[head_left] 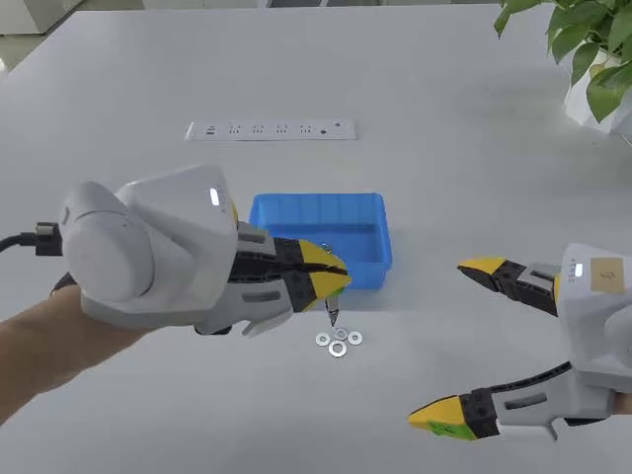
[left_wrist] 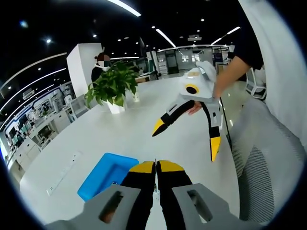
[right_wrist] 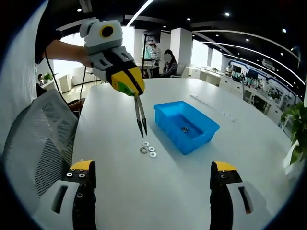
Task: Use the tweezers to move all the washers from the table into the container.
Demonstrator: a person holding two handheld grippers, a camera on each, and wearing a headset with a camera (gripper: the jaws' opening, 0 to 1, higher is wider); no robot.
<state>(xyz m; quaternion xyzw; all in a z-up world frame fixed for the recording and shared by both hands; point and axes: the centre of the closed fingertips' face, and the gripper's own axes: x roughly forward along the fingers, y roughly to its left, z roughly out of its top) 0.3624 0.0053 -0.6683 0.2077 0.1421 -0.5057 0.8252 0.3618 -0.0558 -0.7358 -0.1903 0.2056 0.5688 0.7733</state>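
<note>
On the left of the head view, the left gripper (head_left: 339,277) is hovering over the white desk (head_left: 444,148) with a hand behind it. Its yellow-tipped jaws are pressing together on the tweezers (head_left: 332,312). The tweezers are pointing down, with their tips hanging just above a small cluster of four washers (head_left: 339,342). In the right gripper view the tweezer tips are sitting slightly apart, with nothing visible between them. The washers are lying loose on the desk, just in front of the blue container (head_left: 367,272) and not touching it. Beyond the container, a white power strip (head_left: 272,129) is lying flat, well apart from it. In the right gripper view a single washer (right_wrist: 184,129) is resting on the container's floor. Further right in the head view, the right gripper (head_left: 459,341) is hovering beside the washers with its jaws spread wide and gripping nothing. One yellow tip is pointing toward the container and the other is lower, nearer the person. At the far right corner, a potted plant (head_left: 583,49) is standing on the desk. In the left gripper view, the tweezers are showing as a thin sliver between the closed jaws. In the right gripper view, a mesh chair (right_wrist: 33,139) is standing at the desk's left edge.
</note>
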